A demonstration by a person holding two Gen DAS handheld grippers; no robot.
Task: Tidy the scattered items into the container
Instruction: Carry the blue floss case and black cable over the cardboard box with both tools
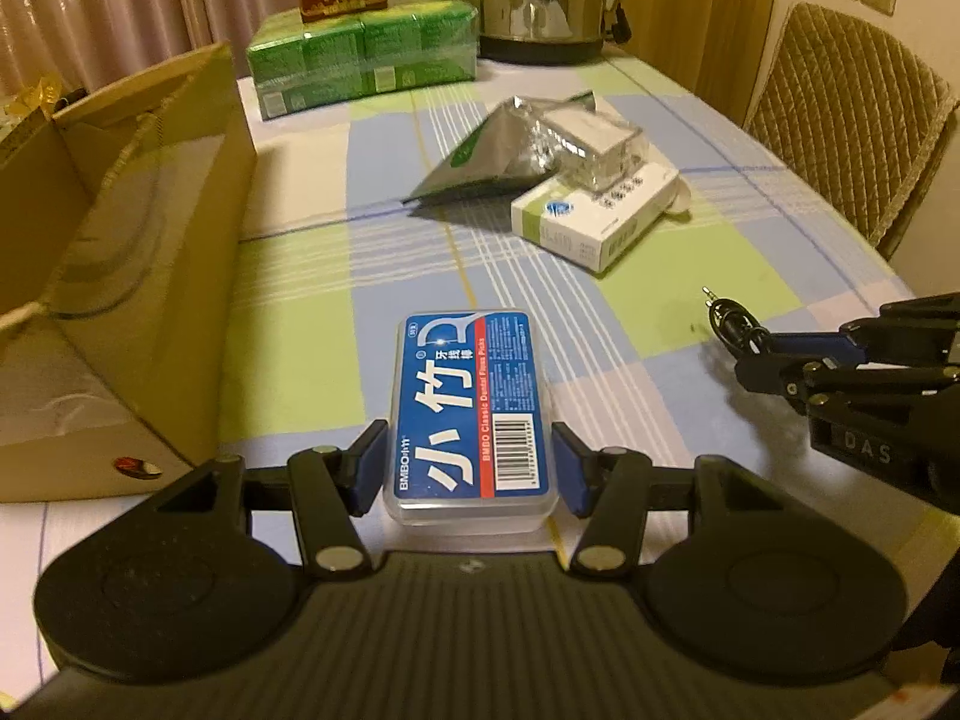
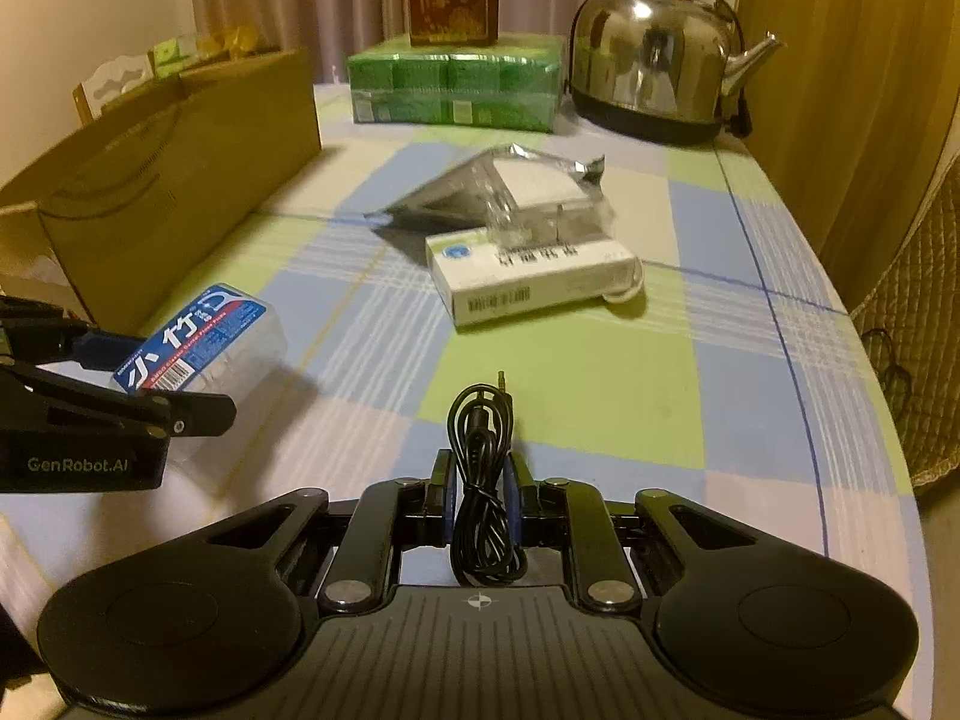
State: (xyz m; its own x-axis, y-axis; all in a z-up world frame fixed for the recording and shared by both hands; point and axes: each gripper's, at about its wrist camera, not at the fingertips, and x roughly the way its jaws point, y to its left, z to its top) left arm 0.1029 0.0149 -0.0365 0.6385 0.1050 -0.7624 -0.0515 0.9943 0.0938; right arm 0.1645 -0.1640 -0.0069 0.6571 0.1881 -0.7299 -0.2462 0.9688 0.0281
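We hold the floss-pick box (image 1: 471, 414) clamped in our left gripper (image 1: 468, 468) above the checked surface (image 1: 630, 312) beside the cardboard box (image 1: 150, 252), while our right gripper (image 2: 479, 489) has its jaws pinched tight on the coiled black cable (image 2: 480, 468).

The left gripper (image 1: 468, 468) fills the bottom of the left wrist view: a matte black plastic body with a ribbed middle plate, one round disc at each lower corner, and a small cross mark at the plate's edge. Two black link arms with silver round rivets carry flat blue pads (image 1: 367, 468). The right gripper (image 2: 480, 504), at the bottom of the right wrist view, has the same black shape, rivets and blue pads. From the side, white letters "GenRobot.AI" and "DAS" show on the black housings.
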